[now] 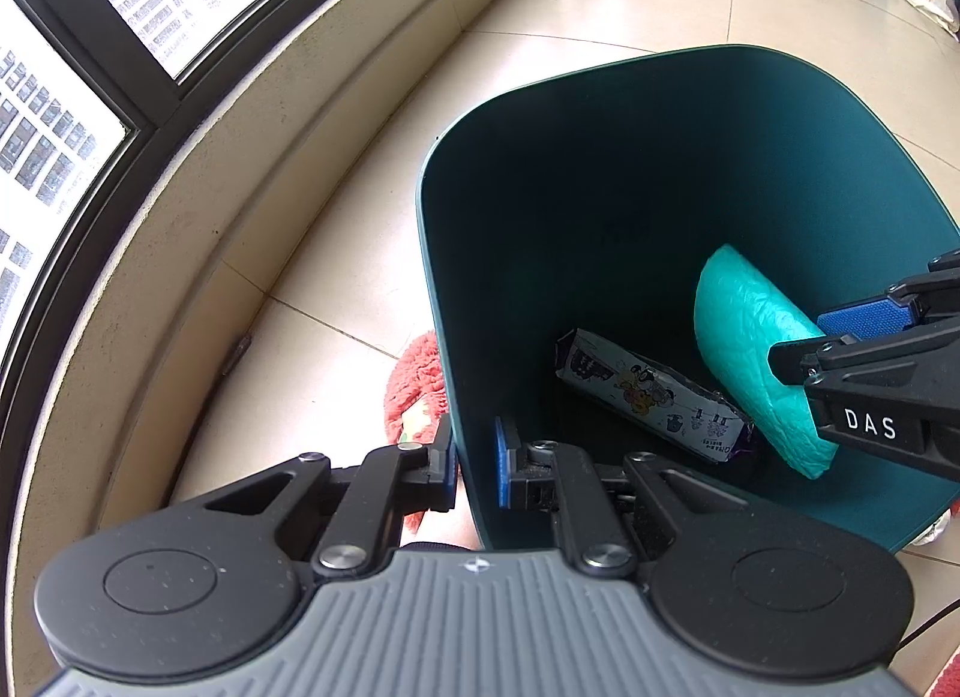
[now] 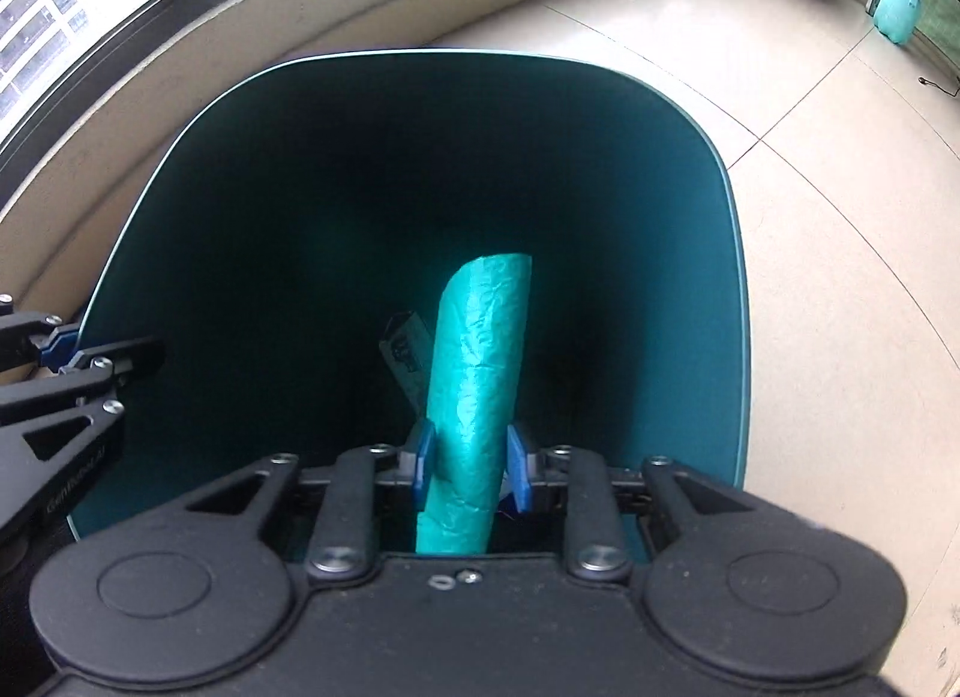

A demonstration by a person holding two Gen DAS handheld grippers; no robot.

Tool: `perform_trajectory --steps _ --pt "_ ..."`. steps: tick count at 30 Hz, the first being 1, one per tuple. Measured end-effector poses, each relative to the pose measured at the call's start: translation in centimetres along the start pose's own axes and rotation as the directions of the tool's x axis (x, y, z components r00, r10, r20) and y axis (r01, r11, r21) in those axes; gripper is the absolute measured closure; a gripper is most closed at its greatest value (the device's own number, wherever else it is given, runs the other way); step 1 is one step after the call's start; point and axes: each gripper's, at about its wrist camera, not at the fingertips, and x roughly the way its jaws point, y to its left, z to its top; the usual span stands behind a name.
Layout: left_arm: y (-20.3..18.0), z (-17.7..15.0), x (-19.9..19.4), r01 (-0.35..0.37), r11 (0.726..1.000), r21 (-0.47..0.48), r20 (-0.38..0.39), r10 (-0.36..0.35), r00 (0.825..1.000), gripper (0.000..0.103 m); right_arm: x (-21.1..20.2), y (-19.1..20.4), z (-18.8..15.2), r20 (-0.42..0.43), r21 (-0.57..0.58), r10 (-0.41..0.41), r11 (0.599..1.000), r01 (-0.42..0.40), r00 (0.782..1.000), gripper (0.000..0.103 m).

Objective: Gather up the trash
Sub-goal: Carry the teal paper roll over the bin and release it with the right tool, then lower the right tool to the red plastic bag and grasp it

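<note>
Teal, crinkled plastic rolled into a thick tube (image 2: 477, 397) hung inside the dark green bin (image 1: 600, 157) between the right gripper (image 2: 470, 466) pads, seemingly loosened, while the left gripper (image 1: 477, 466) clenched the bin's wall.

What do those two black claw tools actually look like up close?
Both are matte black linkage frames with silver rivets and round discs at the base. Each finger carries a blue ribbed pad. The left gripper has a grey ridged body; the right gripper bears white letters "DAS".
</note>
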Motion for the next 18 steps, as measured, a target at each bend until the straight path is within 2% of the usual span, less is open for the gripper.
perform_trajectory --steps 6,10,18 --pt "0.0 -0.1 0.1 -0.003 1.0 0.001 0.001 0.003 1.0 0.092 -1.8 0.0 -0.8 0.033 -0.006 0.028 1.0 -0.028 0.999 0.065" --pt "-0.1 -0.1 0.0 -0.008 1.0 0.001 0.002 0.008 1.0 0.092 -4.0 -0.5 -1.7 0.071 -0.003 0.068 0.998 -0.068 0.995 0.063" --pt "-0.1 -0.1 0.0 -0.012 1.0 -0.005 0.001 0.012 1.0 0.091 -10.1 -4.2 -4.5 0.17 0.028 0.119 0.992 -0.126 0.978 0.058"
